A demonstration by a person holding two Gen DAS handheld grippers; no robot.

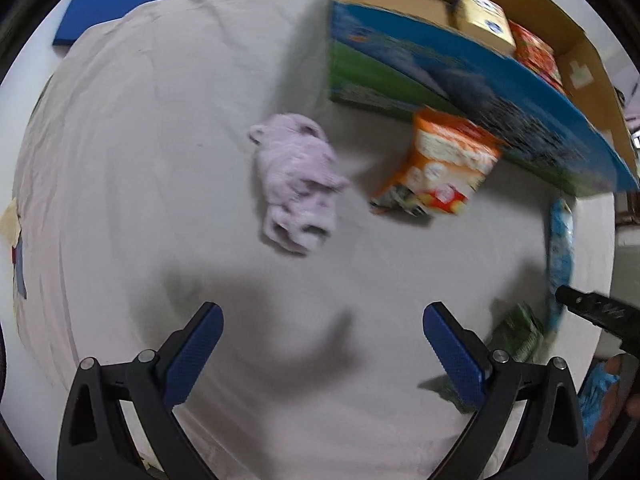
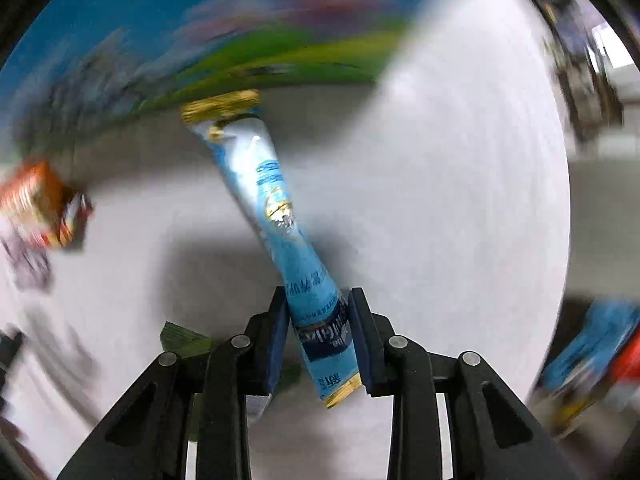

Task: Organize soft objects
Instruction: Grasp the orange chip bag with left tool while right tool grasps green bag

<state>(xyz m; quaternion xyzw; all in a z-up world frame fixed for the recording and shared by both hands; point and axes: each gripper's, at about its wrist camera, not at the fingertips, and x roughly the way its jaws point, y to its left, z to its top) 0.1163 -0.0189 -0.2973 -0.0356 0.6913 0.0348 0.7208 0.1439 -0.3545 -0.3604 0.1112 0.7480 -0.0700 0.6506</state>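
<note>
My left gripper [image 1: 322, 320] is open and empty above the white cloth, with a crumpled lilac soft cloth [image 1: 298, 186] lying ahead of it. An orange snack pouch [image 1: 440, 164] leans by the blue-and-green cardboard box [image 1: 480, 92]. My right gripper [image 2: 320, 308] is shut on a long light-blue sachet [image 2: 276, 208] with gold ends, held above the table and pointing toward the box [image 2: 160, 40]. The sachet [image 1: 560, 256] and the right gripper's tip [image 1: 592, 308] also show at the right edge of the left wrist view.
The box holds a yellow pack [image 1: 484, 20] and a red pack [image 1: 536, 52]. A green packet [image 1: 516, 332] lies by my left gripper's right finger; it also shows in the right wrist view [image 2: 188, 340]. A blue mat [image 1: 120, 0] lies at the far left. Another blue-and-red packet [image 2: 592, 360] is at the right.
</note>
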